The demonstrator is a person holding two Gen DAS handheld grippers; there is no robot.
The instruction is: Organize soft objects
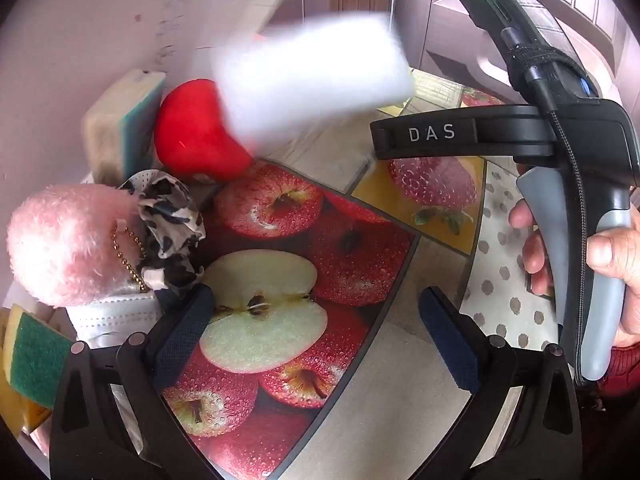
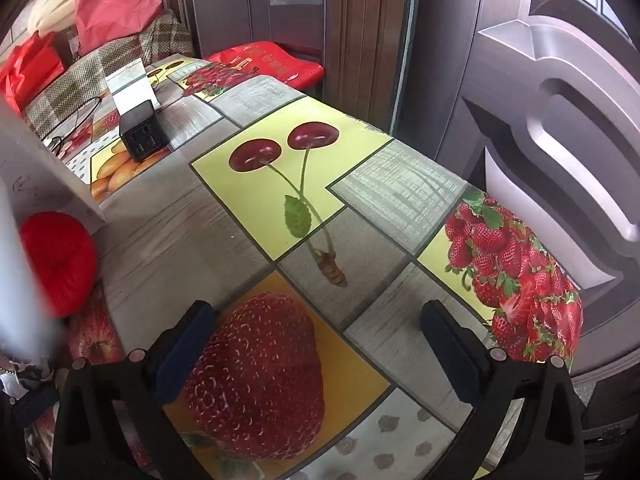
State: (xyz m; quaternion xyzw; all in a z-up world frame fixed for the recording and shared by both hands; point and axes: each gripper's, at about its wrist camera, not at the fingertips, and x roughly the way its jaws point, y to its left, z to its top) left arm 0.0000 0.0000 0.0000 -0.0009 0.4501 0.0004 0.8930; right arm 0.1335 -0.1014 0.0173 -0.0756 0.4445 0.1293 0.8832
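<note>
Jaws of both the left gripper (image 1: 316, 320) and right gripper (image 2: 320, 340) stand spread, holding nothing.
A blurred white sponge (image 1: 312, 76) is in mid-air above the counter (image 1: 400, 392), beside the red plush (image 1: 196, 132), pink pompom (image 1: 68, 244) and green-yellow sponge (image 1: 32, 364).

White sponge (image 1: 312, 76) motion-blurred; green-yellow sponge (image 1: 34, 364) edge-cropped.

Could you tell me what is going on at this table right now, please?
A person is sorting soft things on the fruit-print tablecloth. A blurred white foam block is in mid-air above the table, held by neither hand-held gripper. The left hand-held gripper and right hand-held gripper are both open and empty. A red plush heart, fluffy pink pompom, black-and-white patterned cloth and green-and-yellow scouring sponge sit grouped at the left.
</note>
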